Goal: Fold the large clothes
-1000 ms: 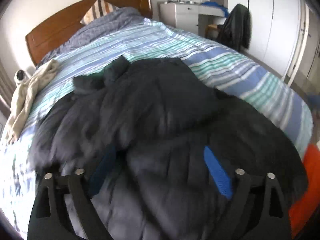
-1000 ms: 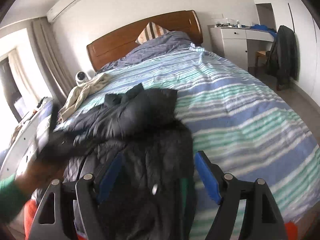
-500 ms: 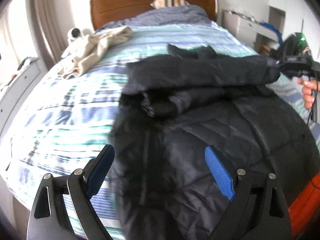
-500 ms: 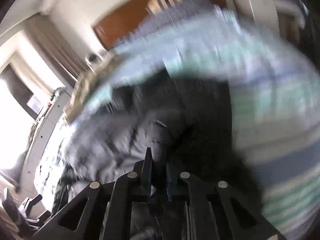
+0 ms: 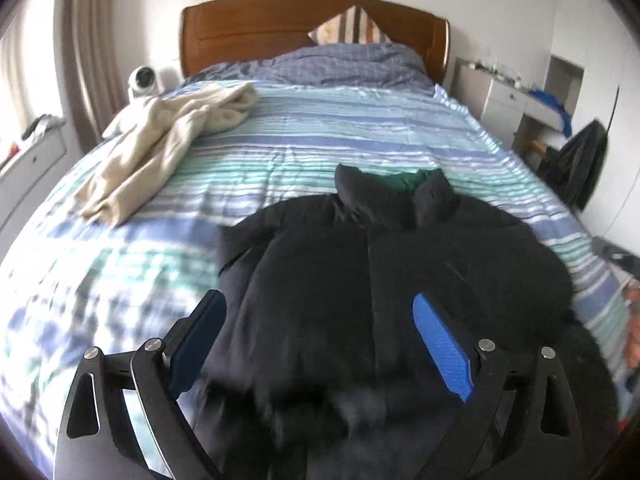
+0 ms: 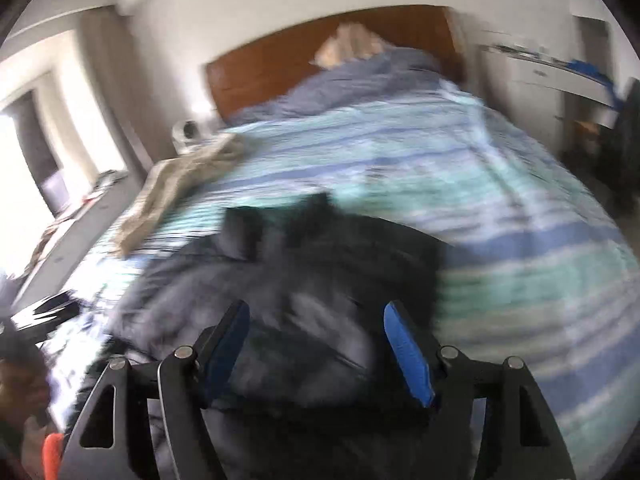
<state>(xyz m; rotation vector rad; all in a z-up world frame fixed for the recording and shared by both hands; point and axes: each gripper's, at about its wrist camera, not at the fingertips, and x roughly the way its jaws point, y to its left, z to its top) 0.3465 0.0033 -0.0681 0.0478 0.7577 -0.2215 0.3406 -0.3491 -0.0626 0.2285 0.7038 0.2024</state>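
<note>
Claws agape over jacket

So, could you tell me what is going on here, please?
A person with a gripper in each hand is folding a black jacket on the bed. The jacket lies front up, collar toward the headboard. Left gripper and right gripper are both open above it, holding nothing.

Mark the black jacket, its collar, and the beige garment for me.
black jacket [image 5: 320, 280], left wrist view, front panel.
collar [image 5: 434, 196], left wrist view, right collar flap.
beige garment [image 5: 160, 148], left wrist view, middle of the crumpled fabric.
</note>
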